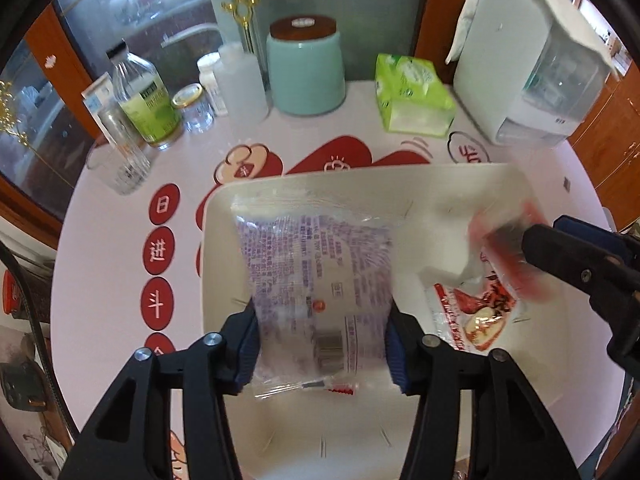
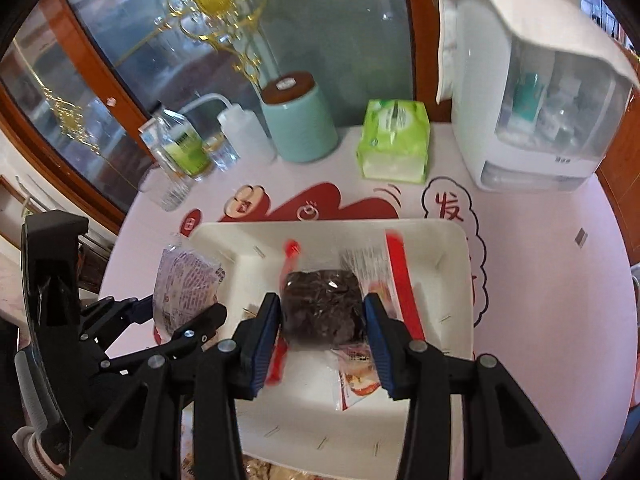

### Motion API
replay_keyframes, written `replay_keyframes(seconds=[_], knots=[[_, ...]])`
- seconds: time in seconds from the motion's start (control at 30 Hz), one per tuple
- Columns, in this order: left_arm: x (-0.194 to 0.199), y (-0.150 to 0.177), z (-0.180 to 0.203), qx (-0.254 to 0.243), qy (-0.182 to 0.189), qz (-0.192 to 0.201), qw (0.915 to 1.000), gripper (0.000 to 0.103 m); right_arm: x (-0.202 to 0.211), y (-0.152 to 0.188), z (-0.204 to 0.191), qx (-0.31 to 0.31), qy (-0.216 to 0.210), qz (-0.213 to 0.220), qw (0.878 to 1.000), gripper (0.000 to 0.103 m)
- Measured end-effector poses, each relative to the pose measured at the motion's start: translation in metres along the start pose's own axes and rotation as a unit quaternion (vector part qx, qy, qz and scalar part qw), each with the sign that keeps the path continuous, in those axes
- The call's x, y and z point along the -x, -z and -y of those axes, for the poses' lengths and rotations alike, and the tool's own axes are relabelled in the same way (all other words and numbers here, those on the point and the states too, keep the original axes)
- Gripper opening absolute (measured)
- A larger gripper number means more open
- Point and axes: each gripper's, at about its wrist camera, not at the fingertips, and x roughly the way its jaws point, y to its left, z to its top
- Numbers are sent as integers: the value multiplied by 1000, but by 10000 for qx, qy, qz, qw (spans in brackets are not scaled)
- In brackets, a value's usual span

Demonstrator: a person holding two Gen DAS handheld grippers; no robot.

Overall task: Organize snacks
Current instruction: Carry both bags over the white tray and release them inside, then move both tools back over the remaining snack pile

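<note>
Over the white rectangular plastic tray (image 1: 216,240), my left tongs (image 1: 322,340) pinched a clear purple-printed packet (image 1: 312,280); right tongs (image 2: 323,334) clamped a dark-filled red-edged packet (image 2: 324,308).

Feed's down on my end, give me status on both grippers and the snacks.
Left gripper around purple-print packet, over white bin. Right gripper shut on dark snack packet. Red packet already in bin. Nothing blocking.

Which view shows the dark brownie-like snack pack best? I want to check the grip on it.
The right wrist view: the dark snack pack sits centred between the right gripper pads, over the white bin. The left wrist view shows only a blurred red-and-clear wrapper at that gripper's tip, its dark contents hidden.
</note>
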Motion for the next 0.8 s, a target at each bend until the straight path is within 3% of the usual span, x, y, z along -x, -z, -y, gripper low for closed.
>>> replay_keyframes(seconds=[0.07,0.17,0.43,0.8], knots=[[-6,-1,0,18,3,24,10000,76,-9,-1,1,-47,1,-49,10000,44],[-8,-2,-1,64,61,84,9999,95,-21,-2,4,-162,-11,-144,9998,44],[-15,-1,1,51,48,-41,10000,95,-37,1,9,-265,-5,-336,9991,45],[-5,8,4,58,33,-48,10000,95,-28,12,6,-191,-50,-359,9992,45]])
